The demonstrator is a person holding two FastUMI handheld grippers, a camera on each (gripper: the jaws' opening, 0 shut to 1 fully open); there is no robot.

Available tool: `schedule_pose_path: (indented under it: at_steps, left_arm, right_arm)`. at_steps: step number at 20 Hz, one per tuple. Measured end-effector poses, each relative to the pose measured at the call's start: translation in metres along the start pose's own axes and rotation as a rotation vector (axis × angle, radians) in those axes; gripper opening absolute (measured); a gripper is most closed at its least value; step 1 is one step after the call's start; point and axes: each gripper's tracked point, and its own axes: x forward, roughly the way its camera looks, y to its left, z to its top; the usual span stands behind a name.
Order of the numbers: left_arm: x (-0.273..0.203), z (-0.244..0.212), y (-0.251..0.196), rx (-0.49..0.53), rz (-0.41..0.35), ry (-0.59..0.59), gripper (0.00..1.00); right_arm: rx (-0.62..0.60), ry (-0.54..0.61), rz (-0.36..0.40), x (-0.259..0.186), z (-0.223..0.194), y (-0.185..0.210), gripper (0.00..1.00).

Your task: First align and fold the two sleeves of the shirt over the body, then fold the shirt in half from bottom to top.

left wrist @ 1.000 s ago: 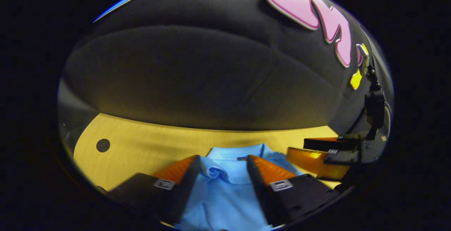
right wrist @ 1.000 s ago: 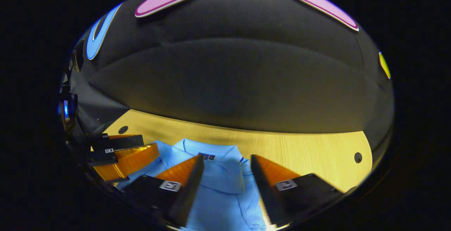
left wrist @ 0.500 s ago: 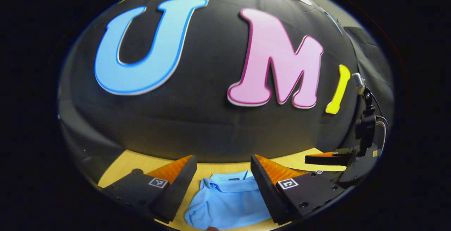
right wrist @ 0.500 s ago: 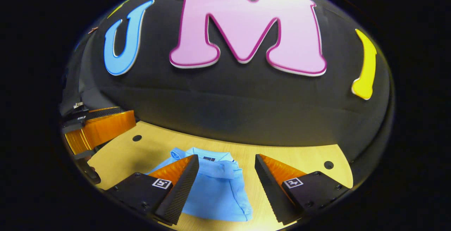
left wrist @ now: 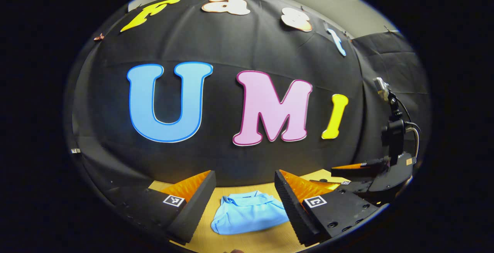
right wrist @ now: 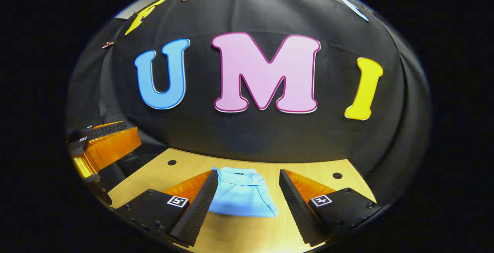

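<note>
The light blue shirt (left wrist: 249, 211) lies folded into a compact bundle on the wooden table (left wrist: 239, 241), collar at the far end. In the left gripper view my left gripper (left wrist: 244, 185) stands open, raised and drawn back from the shirt, with nothing between its fingers. The right gripper (left wrist: 357, 172) appears at the right edge of that view, above the table. In the right gripper view the shirt (right wrist: 243, 197) rests beyond my open right gripper (right wrist: 247, 181), which holds nothing. The left gripper (right wrist: 106, 141) hangs at the left edge of that view.
The wooden table (right wrist: 247, 237) ends at the black cloth wall behind the shirt. Small round holes (right wrist: 171, 162) (right wrist: 337, 176) mark the tabletop on either side of the shirt. A camera mount with a cable (left wrist: 393, 129) rises from the right gripper.
Both grippers have lifted and pulled back from the shirt, staying open. The shirt stays folded on the table and now looks smaller and farther off.
</note>
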Motion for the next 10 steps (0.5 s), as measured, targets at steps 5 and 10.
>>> schedule_pose_path:
  at_steps: [5,10]
  left_arm:
    - [-0.085,0.006,-0.023,-0.017,0.005,-0.033,0.96]
    - [-0.154,0.006,-0.034,0.023,0.045,-0.050,0.97]
  right_arm:
    - [0.025,-0.142,-0.013,-0.079,0.036,0.010,0.98]
    - [0.041,-0.248,0.010,-0.151,0.056,0.017,0.98]
